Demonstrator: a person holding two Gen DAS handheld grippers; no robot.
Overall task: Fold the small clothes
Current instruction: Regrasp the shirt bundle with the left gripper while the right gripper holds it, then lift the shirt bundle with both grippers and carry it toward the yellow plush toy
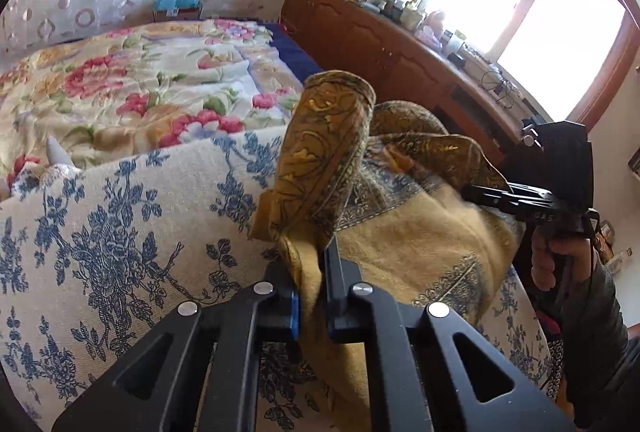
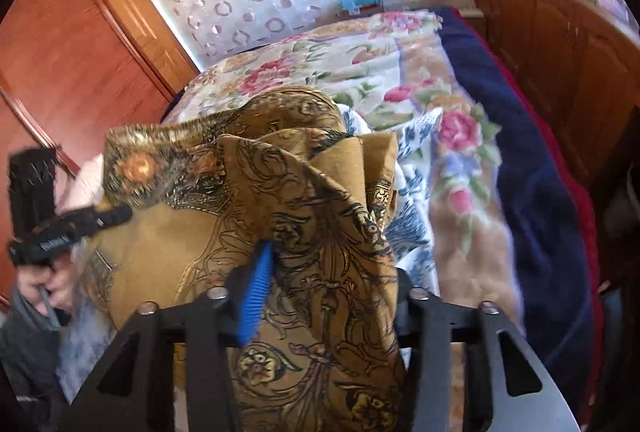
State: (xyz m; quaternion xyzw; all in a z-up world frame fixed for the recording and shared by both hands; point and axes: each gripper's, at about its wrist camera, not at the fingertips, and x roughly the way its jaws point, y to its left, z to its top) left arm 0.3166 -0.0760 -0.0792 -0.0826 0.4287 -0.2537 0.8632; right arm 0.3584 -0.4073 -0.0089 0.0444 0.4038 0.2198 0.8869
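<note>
My left tongs (image 1: 312,296) and right tongs (image 2: 328,296) both pinch the soft, floppy yellow cloth (image 1: 400,240) over the bed (image 1: 120,224), so I should hold its edges to keep it from drooping.

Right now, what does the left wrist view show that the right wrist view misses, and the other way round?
Only the left wrist view: the bright window and the left gripper, jaws pinched on a thin edge of the mustard patterned cloth. Only the right wrist view: the red-brown wooden door and the right gripper, jaws around a thick bunch of that cloth. Both: the cloth, floral bedspread, wooden cabinet.
</note>
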